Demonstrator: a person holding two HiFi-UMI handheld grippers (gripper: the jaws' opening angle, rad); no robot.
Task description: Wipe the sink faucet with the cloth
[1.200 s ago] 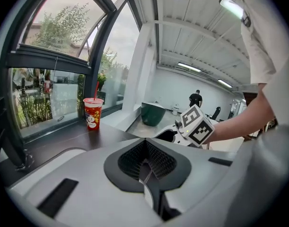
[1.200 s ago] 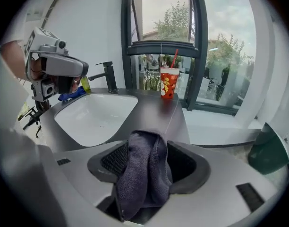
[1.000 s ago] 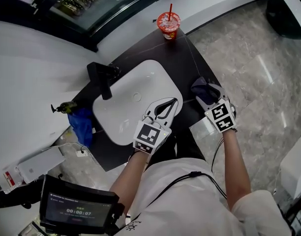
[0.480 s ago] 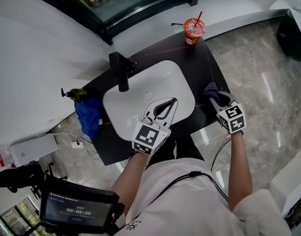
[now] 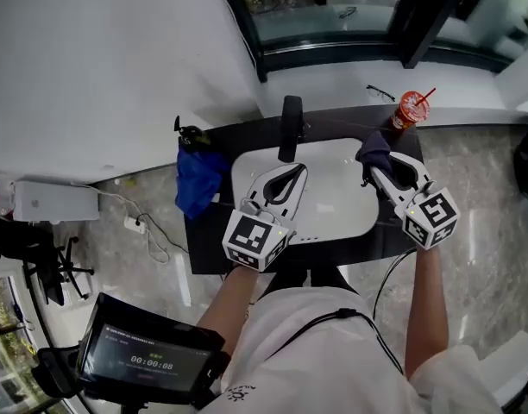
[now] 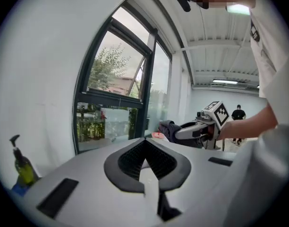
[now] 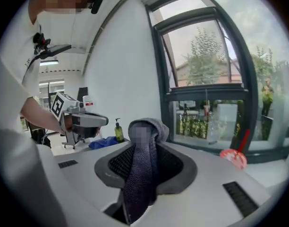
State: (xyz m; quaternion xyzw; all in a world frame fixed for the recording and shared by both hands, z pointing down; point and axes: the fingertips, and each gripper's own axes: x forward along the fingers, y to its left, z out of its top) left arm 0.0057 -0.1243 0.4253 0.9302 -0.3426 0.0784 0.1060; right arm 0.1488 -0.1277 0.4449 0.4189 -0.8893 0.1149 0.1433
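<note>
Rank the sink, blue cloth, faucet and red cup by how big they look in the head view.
1. sink, by far the largest
2. blue cloth
3. faucet
4. red cup, not far behind the faucet; both are seen from above, so that last pair is unsure.

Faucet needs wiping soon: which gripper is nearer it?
Left. Left gripper hovers in front of the faucet; right gripper, clamping the cloth, is farther off to its right.

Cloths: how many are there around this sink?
2. A dark grey cloth is held in the right gripper, over the sink's right edge; a blue cloth lies at the counter's left end. More could be hidden.
</note>
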